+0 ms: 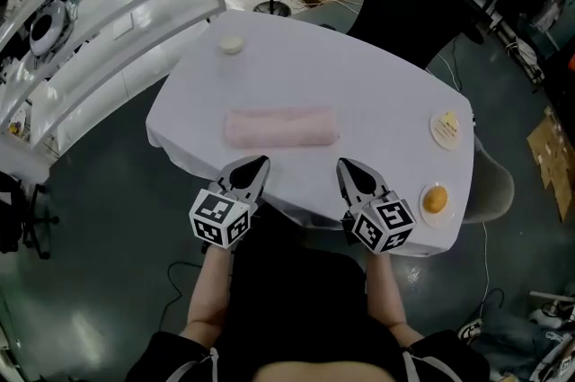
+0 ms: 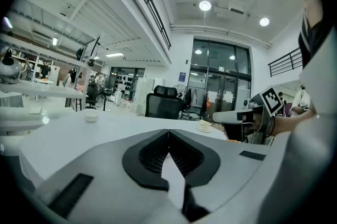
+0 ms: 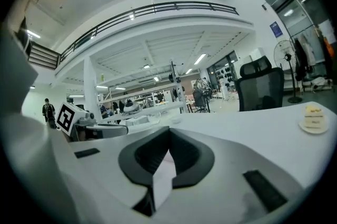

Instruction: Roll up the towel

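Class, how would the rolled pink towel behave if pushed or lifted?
Lying as a roll, the towel would probably roll if pushed on its long side. Being soft cloth, it would likely sag or unwind if lifted by one end.

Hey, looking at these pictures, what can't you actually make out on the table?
Rolled pink towel: not visible in either gripper view; the shut left gripper and right gripper fill the lower frame.
Pale food on the round white plate: head view, too small to identify.
Orange item on the nearer white plate: head view, too small.
Small white cup: contents too small, head view.
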`<action>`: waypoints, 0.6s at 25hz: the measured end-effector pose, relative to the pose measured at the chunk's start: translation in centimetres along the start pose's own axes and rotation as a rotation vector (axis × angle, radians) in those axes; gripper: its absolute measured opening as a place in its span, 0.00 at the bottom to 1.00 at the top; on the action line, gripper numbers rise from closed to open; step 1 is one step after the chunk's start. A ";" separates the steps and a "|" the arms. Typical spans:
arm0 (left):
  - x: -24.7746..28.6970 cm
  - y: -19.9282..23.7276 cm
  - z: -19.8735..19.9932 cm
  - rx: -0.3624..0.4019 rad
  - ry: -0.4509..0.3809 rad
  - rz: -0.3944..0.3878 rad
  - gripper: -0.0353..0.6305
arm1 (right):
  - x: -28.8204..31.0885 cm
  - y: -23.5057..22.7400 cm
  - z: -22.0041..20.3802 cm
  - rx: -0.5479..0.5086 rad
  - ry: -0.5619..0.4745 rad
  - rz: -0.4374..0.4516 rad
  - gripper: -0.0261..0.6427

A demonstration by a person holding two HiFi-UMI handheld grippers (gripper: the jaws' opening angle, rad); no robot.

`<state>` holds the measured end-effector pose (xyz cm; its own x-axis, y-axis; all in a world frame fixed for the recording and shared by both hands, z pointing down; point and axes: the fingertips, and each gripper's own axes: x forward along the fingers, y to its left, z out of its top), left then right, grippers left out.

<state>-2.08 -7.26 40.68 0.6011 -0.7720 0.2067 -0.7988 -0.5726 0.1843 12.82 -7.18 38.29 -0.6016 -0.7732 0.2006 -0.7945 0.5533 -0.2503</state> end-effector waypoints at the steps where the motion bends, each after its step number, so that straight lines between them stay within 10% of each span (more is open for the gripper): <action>1: 0.1 -0.1 -0.1 -0.004 -0.003 -0.011 0.06 | 0.0 -0.2 -0.4 0.002 0.011 -0.008 0.04; 15: 1.9 0.7 -0.4 -0.044 -0.009 -0.018 0.06 | -0.6 -3.4 -1.7 -0.009 0.053 -0.091 0.04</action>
<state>-1.44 -9.04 41.60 0.6153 -0.7639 0.1946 -0.7857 -0.5743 0.2299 15.75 -8.10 40.68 -0.5303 -0.8030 0.2720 -0.8466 0.4845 -0.2202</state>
